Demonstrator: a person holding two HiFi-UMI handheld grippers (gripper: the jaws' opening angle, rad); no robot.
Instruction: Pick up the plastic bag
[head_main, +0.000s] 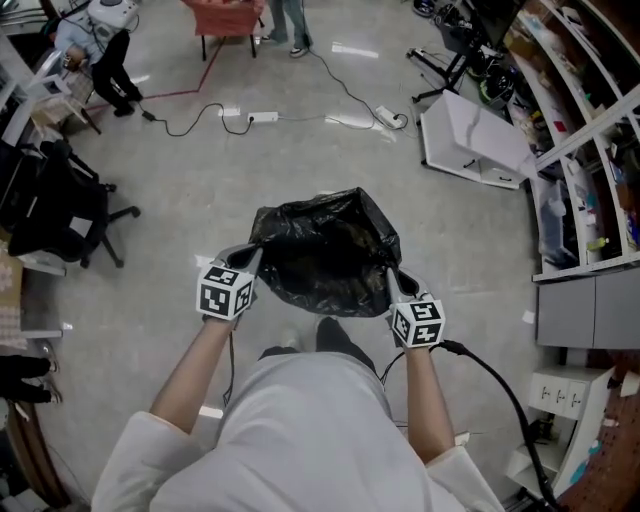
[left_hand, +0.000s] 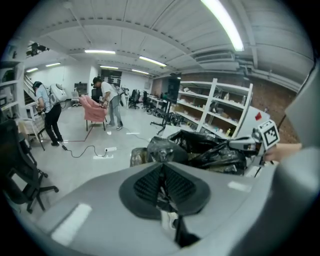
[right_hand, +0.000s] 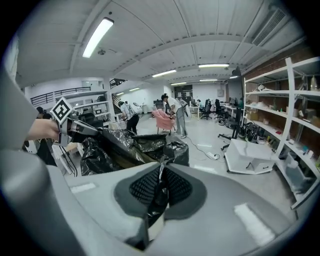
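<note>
The black plastic bag (head_main: 325, 250) hangs in front of me, stretched by its rim between my two tools, its mouth pulled open and facing up. It seems to be carried by nothing but those two grips. It looks clear of the grey floor (head_main: 200, 190), though its underside is hidden from my head view, so I can't be sure the bottom has left the ground.

My left gripper (head_main: 250, 258) has its jaws pressed together on the left edge of the rim. In the left gripper view a pinch of crumpled black film sits between the ribbed pads (left_hand: 150, 182). My right gripper (head_main: 392, 278) is clamped the same way on the right edge, with a strip of film caught between its pads (right_hand: 172, 187).

I judge the pick-up to be mostly done: both grips are made and the bag's weight appears to hang from them. What is left, at most, is raising it fully clear and keeping it steady without the thin film slipping or tearing.

Further out, a white power strip (head_main: 262, 117) with its cable lies on the floor beyond the bag. A white panel (head_main: 475, 135) rests near the shelving (head_main: 590, 150) on the right. A black office chair (head_main: 60, 210) stands on the left.
</note>
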